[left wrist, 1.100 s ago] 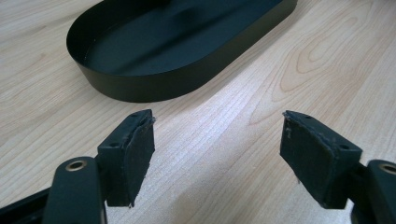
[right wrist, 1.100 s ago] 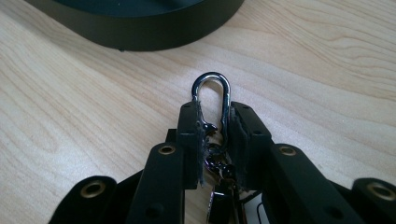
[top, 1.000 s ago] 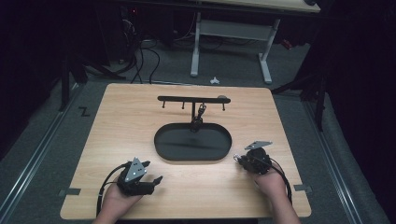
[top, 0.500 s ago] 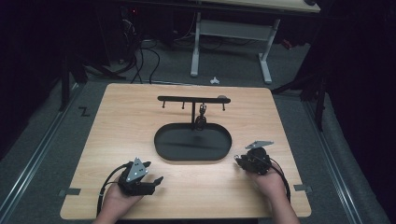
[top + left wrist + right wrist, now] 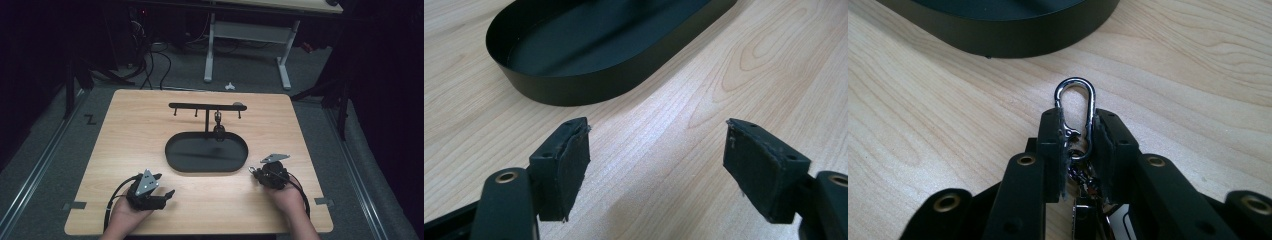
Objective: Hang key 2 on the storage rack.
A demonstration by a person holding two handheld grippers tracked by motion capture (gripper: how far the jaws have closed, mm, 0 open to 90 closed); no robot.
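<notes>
— What is gripped at the wooden table [image 5: 150, 125]?

— A silver carabiner clip [image 5: 1075, 97] is pinched between the closed jaws of the right gripper [image 5: 1077, 150], its loop held just short of the black oval tray [image 5: 175, 159]. Whatever hangs below the clip is hidden by the jaws.

— And the left gripper [image 5: 656, 165]?

— Its jaws are spread wide over bare wood, nothing between them. Behind the tray, a small dark item [image 5: 218, 120] is seen hanging on the hook rack [image 5: 200, 106], too small to be identified.

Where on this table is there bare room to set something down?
Bare wood lies left of the black tray and right of it, out to the table edges. The middle is crowded: tray and hook rack. The near edge holds the left gripper and right gripper.
</notes>
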